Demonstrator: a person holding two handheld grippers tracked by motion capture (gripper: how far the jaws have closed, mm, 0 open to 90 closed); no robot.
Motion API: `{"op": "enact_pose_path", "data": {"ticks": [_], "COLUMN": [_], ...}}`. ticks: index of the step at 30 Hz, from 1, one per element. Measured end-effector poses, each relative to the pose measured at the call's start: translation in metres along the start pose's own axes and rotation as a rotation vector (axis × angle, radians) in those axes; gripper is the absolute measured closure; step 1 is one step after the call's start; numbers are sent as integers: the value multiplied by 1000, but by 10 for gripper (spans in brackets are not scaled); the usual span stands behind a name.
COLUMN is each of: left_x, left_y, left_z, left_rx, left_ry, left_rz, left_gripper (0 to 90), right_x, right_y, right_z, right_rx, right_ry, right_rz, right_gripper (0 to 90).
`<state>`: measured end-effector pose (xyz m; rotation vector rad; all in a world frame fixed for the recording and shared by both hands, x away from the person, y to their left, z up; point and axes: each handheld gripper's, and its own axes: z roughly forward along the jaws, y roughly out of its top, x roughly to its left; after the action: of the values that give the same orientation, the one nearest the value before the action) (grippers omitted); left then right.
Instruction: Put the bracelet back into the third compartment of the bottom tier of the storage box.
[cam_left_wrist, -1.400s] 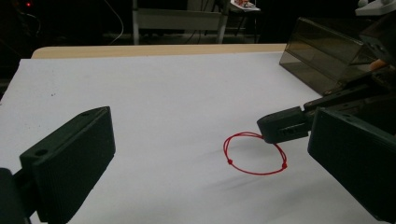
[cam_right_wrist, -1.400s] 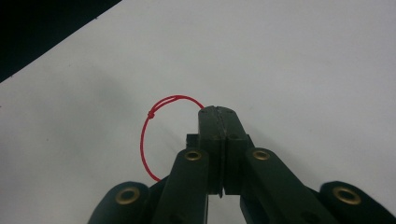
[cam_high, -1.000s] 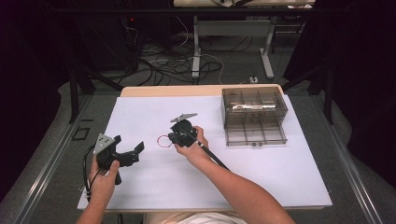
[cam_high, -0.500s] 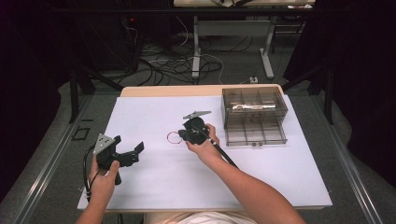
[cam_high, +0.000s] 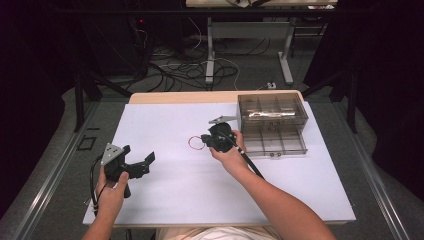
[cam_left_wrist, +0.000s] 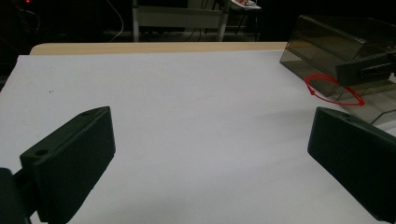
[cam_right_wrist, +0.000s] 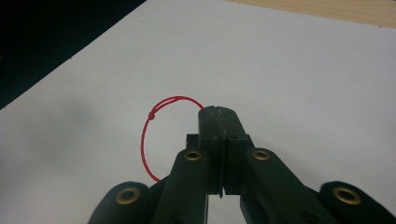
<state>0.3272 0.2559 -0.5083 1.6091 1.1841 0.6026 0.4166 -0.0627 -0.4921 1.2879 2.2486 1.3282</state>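
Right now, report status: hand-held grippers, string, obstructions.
Left hand-held gripper open, idle. Right hand-held gripper shut on red string loop. Clear drawer box beside it.

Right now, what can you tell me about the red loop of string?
The red string loop is a thin cord closed into a ring, with a small knot on its upper left in the right gripper view. The right gripper has its jaws shut on one side of it, and the free part arcs out to the left above the white tabletop, just left of the clear compartment box.
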Motion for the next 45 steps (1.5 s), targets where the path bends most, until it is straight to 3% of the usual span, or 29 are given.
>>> {"op": "enact_pose_path", "data": {"ticks": [20, 33, 45], "left_x": [2, 1, -1], "left_y": [-1, -1, 0], "left_z": [2, 3, 3], "left_rx": [8, 2, 9], "left_ry": [13, 21, 8], "left_rz": [-5, -4, 5], "left_gripper": [6, 7, 7], "right_x": [-40, -70, -87], "right_y": [-8, -22, -26], "right_z": [-42, -65, -88], "right_rx": [-64, -73, -109], "right_ry": [-30, -88, -129], "right_rz": [78, 113, 131], "right_gripper": [900, 900, 900]}}
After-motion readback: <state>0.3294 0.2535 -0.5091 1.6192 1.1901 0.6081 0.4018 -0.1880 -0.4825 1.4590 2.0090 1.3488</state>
